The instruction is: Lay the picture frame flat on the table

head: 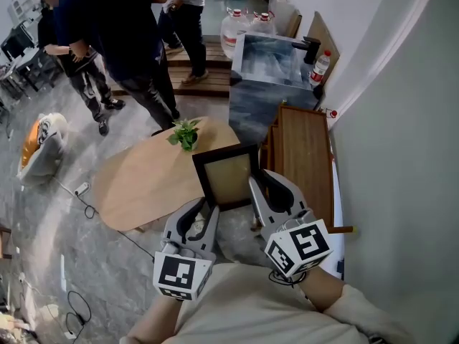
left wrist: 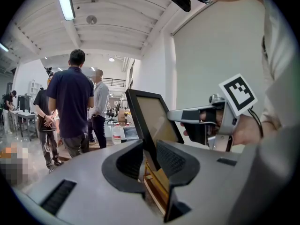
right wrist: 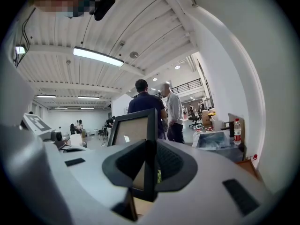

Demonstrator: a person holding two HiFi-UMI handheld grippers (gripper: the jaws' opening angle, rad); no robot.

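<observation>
A black picture frame point(head: 228, 178) with a tan panel is held upright in the air, over the near right end of the oval wooden table point(head: 143, 181). My left gripper point(head: 205, 211) is shut on the frame's lower left edge, and my right gripper point(head: 259, 182) is shut on its right edge. In the left gripper view the frame point(left wrist: 152, 118) rises from between the closed jaws point(left wrist: 151, 159), with the right gripper point(left wrist: 187, 115) clamped on its far side. In the right gripper view the frame's edge point(right wrist: 151, 125) stands between the jaws point(right wrist: 151, 165).
A small potted plant point(head: 185, 133) stands on the table's far end. A wooden slatted bench point(head: 305, 156) and a white wall point(head: 401, 142) lie to the right. People point(head: 129, 41) stand beyond the table. A marbled box point(head: 269, 70), water jugs point(head: 235, 27) and a floor cable point(head: 82, 192) are around.
</observation>
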